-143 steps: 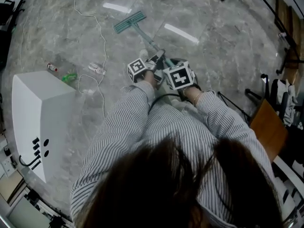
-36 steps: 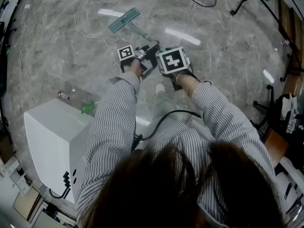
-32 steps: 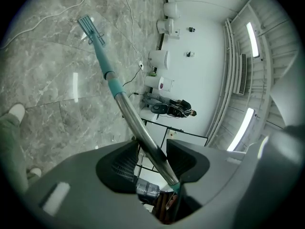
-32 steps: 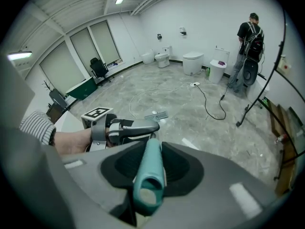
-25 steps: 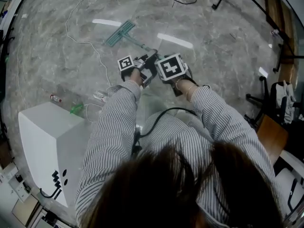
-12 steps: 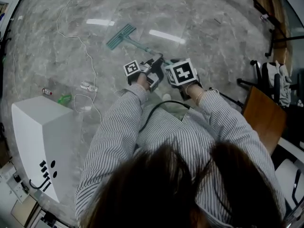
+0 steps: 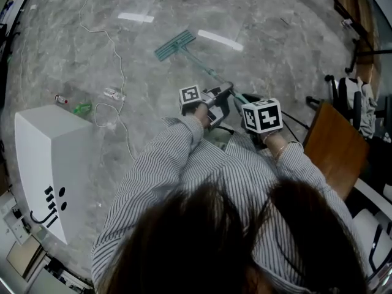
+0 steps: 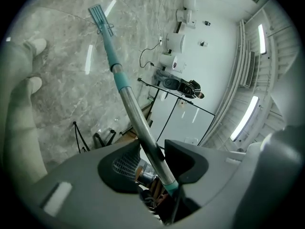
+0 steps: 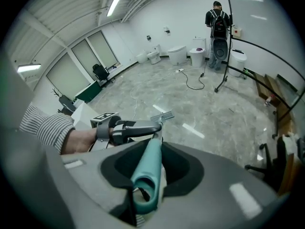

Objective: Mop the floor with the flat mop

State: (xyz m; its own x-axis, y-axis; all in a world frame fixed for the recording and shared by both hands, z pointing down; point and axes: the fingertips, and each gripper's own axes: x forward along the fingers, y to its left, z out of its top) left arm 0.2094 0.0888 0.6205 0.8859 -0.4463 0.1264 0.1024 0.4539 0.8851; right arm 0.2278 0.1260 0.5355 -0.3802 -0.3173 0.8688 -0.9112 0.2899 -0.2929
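A flat mop lies with its teal head (image 7: 175, 45) on the grey marble floor ahead of me; its pole (image 7: 204, 68) slants back to my hands. My left gripper (image 7: 218, 97) is shut on the silver part of the pole (image 8: 143, 130), lower down. My right gripper (image 7: 245, 106) is shut on the teal handle end (image 9: 147, 173), higher up and nearer my body. In the left gripper view the mop head (image 8: 99, 16) shows at the far end of the pole. The right gripper view shows the left gripper (image 9: 131, 128) clamped just ahead, with the mop head (image 9: 162, 116) beyond.
A white cabinet (image 7: 46, 164) stands on my left. A white cable (image 7: 116, 72), a small bottle (image 7: 113, 94) and a green item (image 7: 81, 108) lie on the floor near it. A wooden chair (image 7: 334, 149) is at my right. A person (image 9: 218, 27) stands far off by toilets.
The mop head has slid rightward and a little closer across the floor. Both grippers have come back toward my body and to the right, still holding the pole.
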